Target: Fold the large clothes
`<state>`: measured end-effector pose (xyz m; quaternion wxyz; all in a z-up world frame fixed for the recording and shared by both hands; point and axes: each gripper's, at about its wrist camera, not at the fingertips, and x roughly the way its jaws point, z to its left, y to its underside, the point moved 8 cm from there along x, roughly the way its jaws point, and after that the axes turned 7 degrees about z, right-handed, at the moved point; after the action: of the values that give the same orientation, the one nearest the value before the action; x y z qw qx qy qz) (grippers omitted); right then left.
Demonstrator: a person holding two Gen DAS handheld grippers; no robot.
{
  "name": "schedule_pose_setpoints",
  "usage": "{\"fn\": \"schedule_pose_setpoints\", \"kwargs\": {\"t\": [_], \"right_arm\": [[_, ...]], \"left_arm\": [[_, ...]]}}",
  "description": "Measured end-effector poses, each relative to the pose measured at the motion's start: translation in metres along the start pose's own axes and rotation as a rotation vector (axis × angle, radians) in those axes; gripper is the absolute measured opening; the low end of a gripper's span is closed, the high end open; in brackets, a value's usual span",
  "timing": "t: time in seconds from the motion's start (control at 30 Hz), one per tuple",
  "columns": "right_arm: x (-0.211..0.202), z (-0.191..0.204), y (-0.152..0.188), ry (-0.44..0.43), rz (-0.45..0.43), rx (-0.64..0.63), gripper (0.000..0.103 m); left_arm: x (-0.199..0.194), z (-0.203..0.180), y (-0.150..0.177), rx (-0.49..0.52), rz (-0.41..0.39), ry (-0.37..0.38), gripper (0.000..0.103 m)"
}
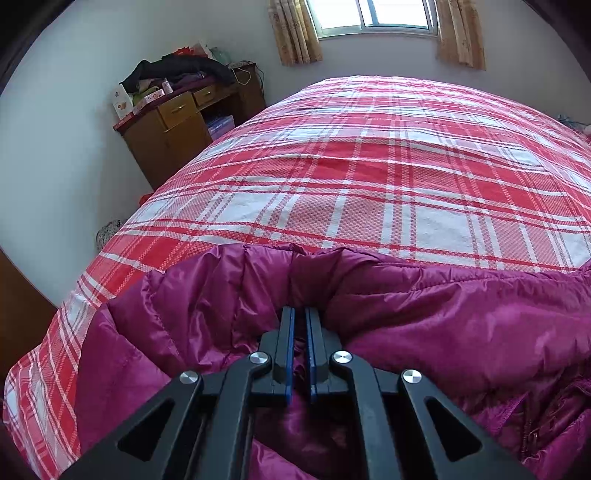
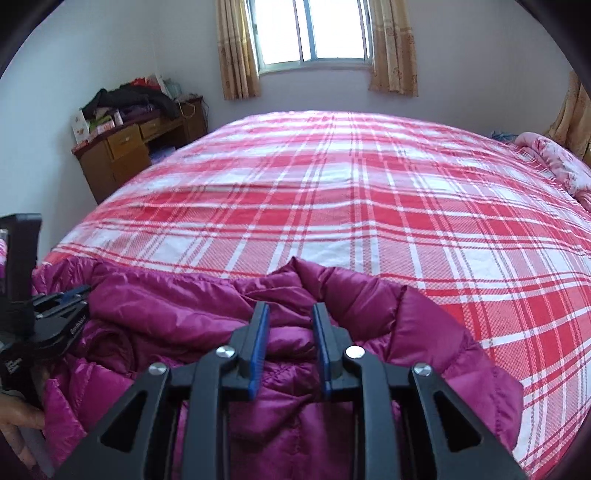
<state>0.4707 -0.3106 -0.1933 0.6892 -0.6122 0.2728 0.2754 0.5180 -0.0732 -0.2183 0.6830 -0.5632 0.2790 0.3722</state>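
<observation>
Red-and-white plaid sheet [image 1: 369, 177] covers 1 bed and fills the middle of both frames; 1 magenta quilted down jacket [image 1: 424, 314] lies bunched along the lower part. The left gripper [image 1: 300, 314], bottom centre, has its 2 blue-padded fingers nearly together, pinching a raised fold of the jacket. The right gripper [image 2: 290, 310], bottom centre, stands moderately open with jacket fabric between its fingers, not clamped. 1 wooden cabinet [image 1: 166, 140] stands upper left.

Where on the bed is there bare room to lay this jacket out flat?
The plaid bedspread is bare from the purple down jacket to the window wall, bordered by the wooden desk and a pink quilt. The near edge is crowded: left gripper and right gripper there.
</observation>
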Motion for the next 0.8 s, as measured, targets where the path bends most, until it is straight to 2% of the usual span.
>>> {"fn": "schedule_pose_setpoints", "kwargs": {"t": [0.07, 0.2, 0.33, 0.5, 0.67, 0.73, 0.8], "right_arm": [[-0.002, 0.007, 0.003, -0.006, 0.005, -0.024, 0.029], [0.022, 0.009, 0.008, 0.044, 0.118, -0.045, 0.029], [0.027, 0.01, 0.01, 0.077, 0.136, -0.076, 0.029], [0.029, 0.006, 0.01, 0.066, 0.141, -0.064, 0.029], [0.023, 0.011, 0.01, 0.119, 0.129, -0.097, 0.029], [0.012, 0.012, 0.013, 0.125, 0.136, -0.104, 0.03], [-0.019, 0.012, 0.018, 0.099, 0.098, -0.079, 0.039]], "left_arm": [[0.0, 0.0, 0.0, -0.001, 0.0, 0.002, 0.004], [0.0, 0.0, 0.0, -0.002, 0.0, 0.002, 0.004], [0.0, 0.0, 0.0, -0.002, 0.0, 0.002, 0.004], [0.0, 0.0, 0.0, -0.007, 0.0, 0.011, 0.004], [-0.005, 0.008, 0.003, -0.037, 0.012, 0.051, 0.007], [-0.017, 0.011, 0.01, -0.027, 0.024, 0.096, 0.007], [-0.043, 0.02, 0.021, 0.0, -0.007, 0.166, 0.007]]}}
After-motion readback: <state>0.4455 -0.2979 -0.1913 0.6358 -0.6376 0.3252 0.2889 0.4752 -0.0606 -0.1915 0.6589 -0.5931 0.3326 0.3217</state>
